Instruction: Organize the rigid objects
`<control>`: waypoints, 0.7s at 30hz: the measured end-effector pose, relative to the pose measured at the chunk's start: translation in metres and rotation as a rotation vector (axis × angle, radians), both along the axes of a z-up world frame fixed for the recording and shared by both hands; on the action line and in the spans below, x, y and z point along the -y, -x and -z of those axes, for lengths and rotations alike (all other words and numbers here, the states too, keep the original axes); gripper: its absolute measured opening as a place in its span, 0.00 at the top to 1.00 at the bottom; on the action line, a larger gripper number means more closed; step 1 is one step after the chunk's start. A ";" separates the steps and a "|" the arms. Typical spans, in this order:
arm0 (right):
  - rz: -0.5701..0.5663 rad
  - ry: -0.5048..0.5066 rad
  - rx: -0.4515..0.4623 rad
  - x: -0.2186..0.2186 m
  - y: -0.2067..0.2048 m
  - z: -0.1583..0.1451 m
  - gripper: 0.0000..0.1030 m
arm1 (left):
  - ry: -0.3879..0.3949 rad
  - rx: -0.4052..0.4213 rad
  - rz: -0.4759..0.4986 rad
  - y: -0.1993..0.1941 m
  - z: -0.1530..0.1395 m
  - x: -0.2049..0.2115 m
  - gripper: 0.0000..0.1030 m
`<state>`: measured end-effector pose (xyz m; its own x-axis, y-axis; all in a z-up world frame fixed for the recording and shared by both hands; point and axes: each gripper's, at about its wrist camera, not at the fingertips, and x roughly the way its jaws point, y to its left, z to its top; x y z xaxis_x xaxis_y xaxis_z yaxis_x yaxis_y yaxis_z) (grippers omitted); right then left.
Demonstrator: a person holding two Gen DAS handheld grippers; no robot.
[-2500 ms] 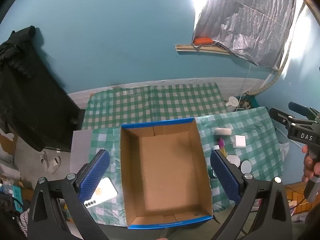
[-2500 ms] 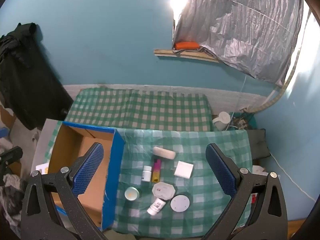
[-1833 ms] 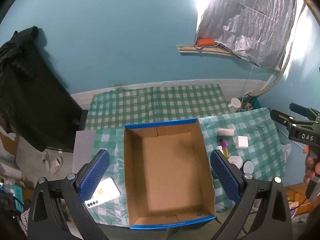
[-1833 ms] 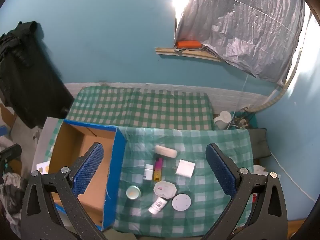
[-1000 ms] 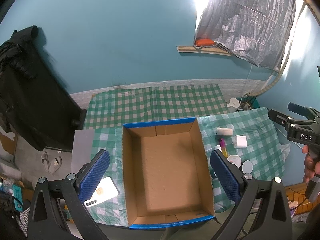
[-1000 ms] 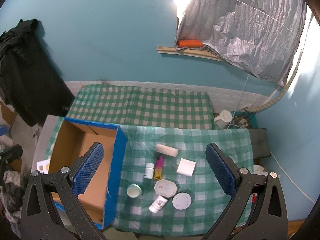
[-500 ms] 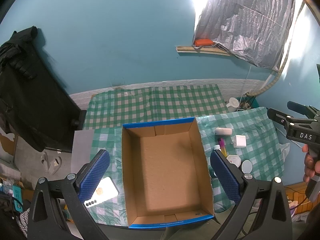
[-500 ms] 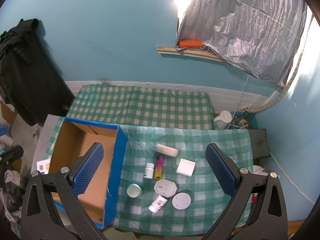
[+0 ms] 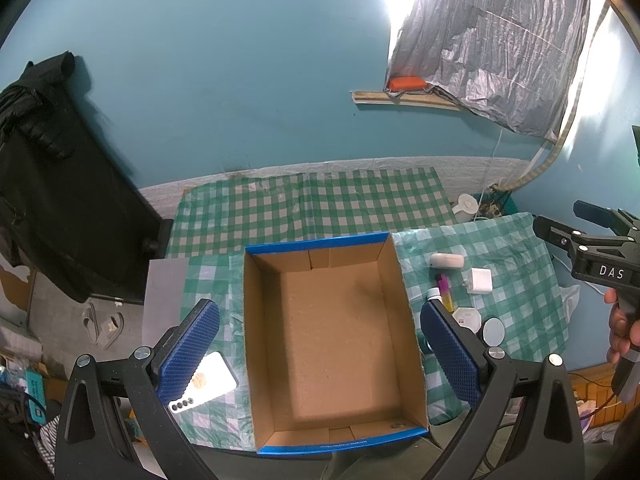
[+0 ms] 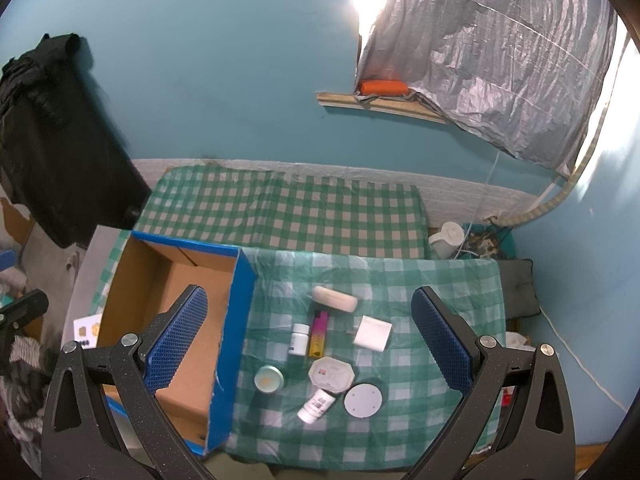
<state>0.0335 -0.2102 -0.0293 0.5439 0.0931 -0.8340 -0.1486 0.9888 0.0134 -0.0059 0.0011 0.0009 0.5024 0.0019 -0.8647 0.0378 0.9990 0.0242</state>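
Note:
An empty cardboard box (image 9: 402,304) with a blue rim sits on the green checked cloth; it also shows at the left of the right wrist view (image 10: 236,320). My left gripper (image 9: 320,354) is open and empty high above the box. My right gripper (image 10: 308,344) is open and empty high above several small items: a white oval case (image 10: 334,299), a pink-yellow lighter (image 10: 318,333), a white charger (image 10: 373,333), a small white bottle (image 10: 299,338), a round tin (image 10: 269,378), an octagonal box (image 10: 331,373), a lying bottle (image 10: 316,405) and a round disc (image 10: 362,400).
A white phone (image 9: 208,384) lies on the cloth left of the box. A second checked table (image 10: 280,212) stands behind, against the teal wall. Black clothing (image 9: 44,184) hangs at the left. A white kettle (image 10: 448,236) sits at the back right.
Both grippers drifted only slightly; the views shifted a little. Nothing was taken hold of or moved.

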 end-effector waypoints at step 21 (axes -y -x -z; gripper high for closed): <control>-0.005 -0.009 -0.022 0.002 -0.001 0.006 0.02 | 0.010 -0.033 -0.019 0.006 0.010 -0.005 0.02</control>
